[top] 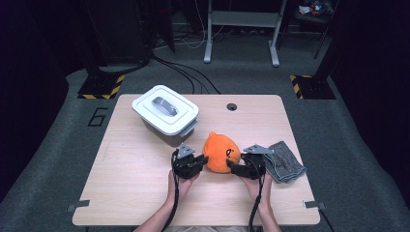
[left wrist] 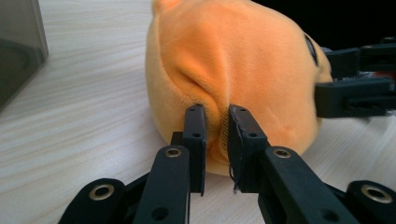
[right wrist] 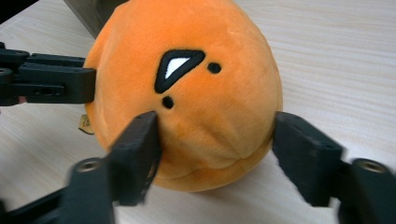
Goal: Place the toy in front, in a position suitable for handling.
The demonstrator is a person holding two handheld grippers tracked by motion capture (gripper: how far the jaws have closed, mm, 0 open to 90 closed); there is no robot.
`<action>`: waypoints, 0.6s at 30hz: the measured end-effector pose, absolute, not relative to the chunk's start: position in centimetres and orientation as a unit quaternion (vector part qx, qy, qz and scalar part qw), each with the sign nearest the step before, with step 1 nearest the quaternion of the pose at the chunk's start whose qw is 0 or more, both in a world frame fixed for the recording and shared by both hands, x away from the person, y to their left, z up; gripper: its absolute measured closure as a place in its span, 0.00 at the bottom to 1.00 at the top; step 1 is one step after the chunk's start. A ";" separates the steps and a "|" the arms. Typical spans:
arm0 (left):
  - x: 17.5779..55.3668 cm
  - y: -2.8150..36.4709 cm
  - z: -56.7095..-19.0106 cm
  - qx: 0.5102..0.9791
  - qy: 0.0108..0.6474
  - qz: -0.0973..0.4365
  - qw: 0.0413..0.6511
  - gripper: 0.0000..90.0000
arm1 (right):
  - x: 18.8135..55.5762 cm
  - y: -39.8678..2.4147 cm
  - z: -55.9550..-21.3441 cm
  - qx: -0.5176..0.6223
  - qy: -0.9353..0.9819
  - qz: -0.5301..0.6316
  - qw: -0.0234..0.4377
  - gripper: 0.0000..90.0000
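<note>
Plush toy [top: 221, 153], orange and round, sits near the front of the table [top: 125, 164], its fur pinched tight by the left gripper [left wrist: 217, 122] while the right gripper [right wrist: 215, 140] spreads around it, so squeezing looks next.

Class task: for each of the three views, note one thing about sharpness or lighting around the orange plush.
High view: table evenly lit, surroundings dark, detail soft. Left gripper view: the gripper sharp, pinching a fold of the plush. Right gripper view: its own gripper smeared by motion blur, plush face sharp.
</note>
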State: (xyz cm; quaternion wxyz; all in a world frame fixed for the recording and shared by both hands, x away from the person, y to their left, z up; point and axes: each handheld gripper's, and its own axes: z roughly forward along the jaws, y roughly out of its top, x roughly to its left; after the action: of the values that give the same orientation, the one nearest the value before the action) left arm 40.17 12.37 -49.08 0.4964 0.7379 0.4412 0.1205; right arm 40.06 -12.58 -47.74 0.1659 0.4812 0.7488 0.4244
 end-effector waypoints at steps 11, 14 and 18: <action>42.2 13.3 -48.0 0.776 0.386 0.139 0.479 0.47 | 41.8 -13.2 -48.2 0.460 0.774 0.407 0.158 0.71; 43.5 13.8 -47.9 0.779 0.382 0.125 0.481 0.42 | 41.8 -13.1 -48.2 0.458 0.775 0.405 0.159 0.72; 44.4 13.5 -48.2 0.794 0.355 0.076 0.488 0.54 | 41.8 -13.1 -48.2 0.454 0.777 0.405 0.162 0.75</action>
State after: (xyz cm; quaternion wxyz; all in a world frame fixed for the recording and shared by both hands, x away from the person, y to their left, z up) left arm 44.43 13.47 -48.19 0.4884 0.7937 0.3546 0.0760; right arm 41.83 -13.10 -48.15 0.1618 0.4541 0.7771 0.4048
